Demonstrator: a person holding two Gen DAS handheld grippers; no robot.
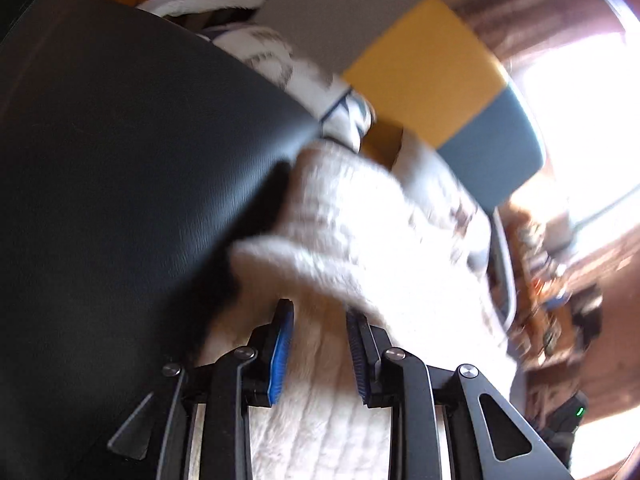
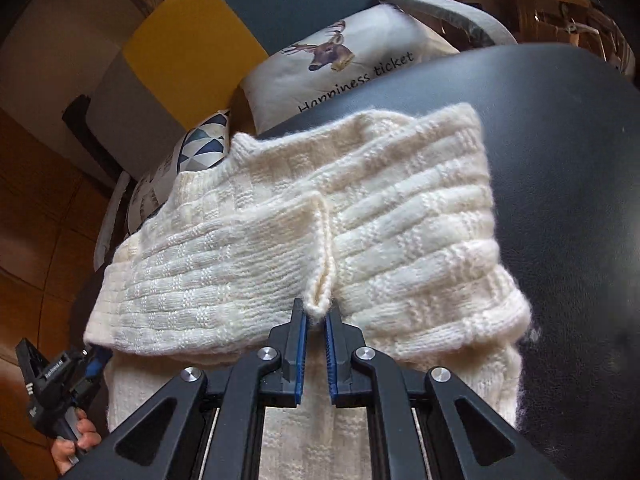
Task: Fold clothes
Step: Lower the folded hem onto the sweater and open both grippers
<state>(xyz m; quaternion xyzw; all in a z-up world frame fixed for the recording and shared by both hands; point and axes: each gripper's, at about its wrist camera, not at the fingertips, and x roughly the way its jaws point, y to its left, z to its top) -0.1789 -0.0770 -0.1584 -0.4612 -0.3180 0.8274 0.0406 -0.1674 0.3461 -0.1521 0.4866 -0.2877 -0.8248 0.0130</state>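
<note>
A: Right gripper point(image 2: 316, 322) has its jaws pinched on the sleeve cuff point(image 2: 319, 307) of the one cream knit sweater point(image 2: 400, 216) lying on the black seat point(image 2: 560, 160). Left gripper point(image 1: 320, 332) gapes, holding nothing.

B: That thin pinch could slip, undoing the fold. Behind: three cushions, counting the deer one point(image 2: 340, 64).

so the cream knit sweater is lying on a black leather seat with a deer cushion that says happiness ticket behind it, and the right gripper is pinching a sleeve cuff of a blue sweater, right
Not quite: there is no blue sweater. The right wrist view shows the right gripper at a knitted edge of the same cream sweater. It does lie on the black seat, with the deer cushion behind.
</note>
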